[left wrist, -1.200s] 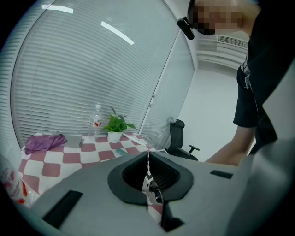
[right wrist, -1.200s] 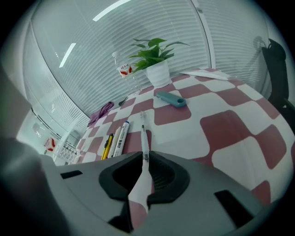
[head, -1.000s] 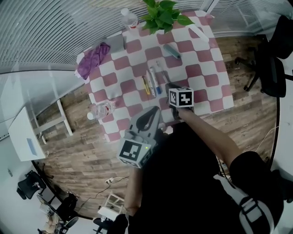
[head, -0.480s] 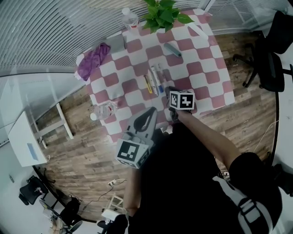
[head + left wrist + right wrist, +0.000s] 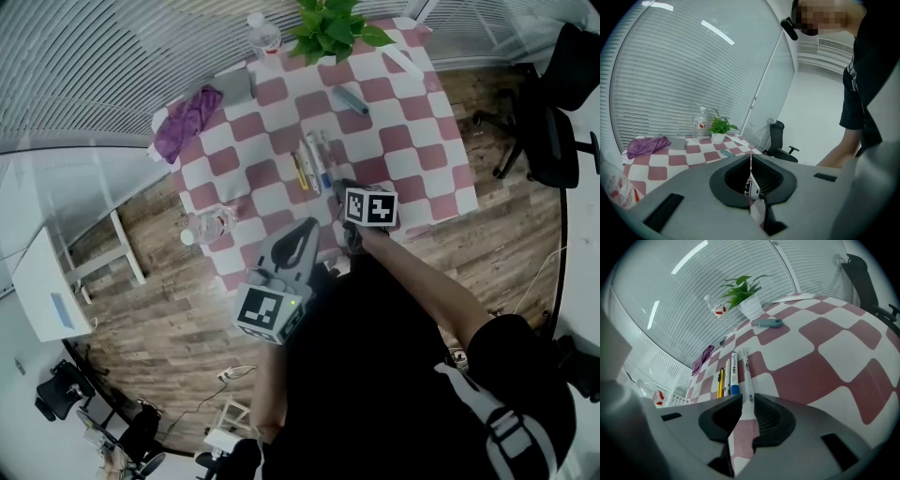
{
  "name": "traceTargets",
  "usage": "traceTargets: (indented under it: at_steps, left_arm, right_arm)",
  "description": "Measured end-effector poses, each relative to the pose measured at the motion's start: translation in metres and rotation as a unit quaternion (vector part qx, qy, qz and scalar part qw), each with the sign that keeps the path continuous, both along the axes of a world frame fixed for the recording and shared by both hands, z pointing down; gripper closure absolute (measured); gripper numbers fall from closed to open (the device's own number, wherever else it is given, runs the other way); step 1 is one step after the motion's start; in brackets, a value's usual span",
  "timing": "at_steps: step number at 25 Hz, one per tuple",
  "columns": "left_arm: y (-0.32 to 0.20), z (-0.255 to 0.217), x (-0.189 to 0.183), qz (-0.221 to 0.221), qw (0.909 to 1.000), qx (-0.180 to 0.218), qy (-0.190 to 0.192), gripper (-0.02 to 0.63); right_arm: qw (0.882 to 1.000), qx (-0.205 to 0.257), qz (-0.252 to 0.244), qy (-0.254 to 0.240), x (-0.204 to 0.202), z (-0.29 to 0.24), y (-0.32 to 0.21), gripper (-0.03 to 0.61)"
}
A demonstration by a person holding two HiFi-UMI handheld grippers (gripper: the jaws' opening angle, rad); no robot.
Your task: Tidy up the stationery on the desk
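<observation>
- Right now the right gripper point(image 5: 746, 401) hangs tilted down over the near part of the red-and-white checked tablecloth point(image 5: 820, 362). Its jaws are released and have just been opening, and no pad presses on anything.
- At the mouth of that gap lies the near end of a slim white pen point(image 5: 746, 373), flat on the cloth and not gripped by either jaw.
- That pen's long axis runs straight away from the jaws toward the far edge, almost in line with the way the gripper points. A pull straight back would therefore likely clear it without a knock.
- Just to its left, parallel and close, lie a blue-capped white marker point(image 5: 734, 373) and a yellow-and-black pen point(image 5: 720, 383), so the three make a neat row.
- Farther ahead and a little to the right, well apart from the row, lies a grey-blue tube-shaped case point(image 5: 768, 323). Its long axis runs crosswise to the gripper, and it looks like the next loose item.
- The left gripper point(image 5: 751, 161) is clenched on nothing and held back off the table's near edge. The right hand is plainly the nearer one to both the row and the case.
</observation>
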State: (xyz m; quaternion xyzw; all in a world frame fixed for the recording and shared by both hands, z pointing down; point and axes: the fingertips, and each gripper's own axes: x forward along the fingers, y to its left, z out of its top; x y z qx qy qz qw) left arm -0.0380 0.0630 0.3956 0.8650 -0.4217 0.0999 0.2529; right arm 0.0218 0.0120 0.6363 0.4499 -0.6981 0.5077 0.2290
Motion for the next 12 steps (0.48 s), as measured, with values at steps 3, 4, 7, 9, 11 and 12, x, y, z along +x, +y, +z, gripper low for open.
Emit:
traceTargets:
  at_steps: [3, 4, 7, 9, 11, 12]
  left_arm:
    - [0.002, 0.004, 0.0, -0.002, 1.0, -0.005, -0.001, 0.578]
    - [0.002, 0.005, 0.001, -0.001, 1.0, -0.006, -0.002, 0.578]
    - [-0.002, 0.002, 0.005, 0.001, 1.0, -0.001, -0.001, 0.578]
    - [-0.005, 0.0, 0.01, 0.003, 1.0, 0.002, -0.001, 0.578]
    - [-0.007, 0.001, 0.014, 0.002, 1.0, 0.0, 0.0, 0.578]
    - [-0.008, 0.002, 0.016, 0.002, 1.0, -0.001, 0.0, 0.578]
  right_arm:
    - [1.0, 0.004, -0.002, -0.002, 0.003, -0.003, -0.002, 0.482]
    - [1.0, 0.006, -0.003, -0.001, 0.005, -0.004, -0.002, 0.482]
    - [1.0, 0.022, -0.021, 0.006, 0.01, -0.005, -0.003, 0.482]
    - [0.999, 0.038, -0.032, 0.014, 0.016, -0.01, -0.007, 0.48]
    - [0.998, 0.052, -0.039, 0.023, 0.022, -0.014, -0.012, 0.48]
    - [0.997, 0.059, -0.044, 0.029, 0.025, -0.016, -0.015, 0.48]
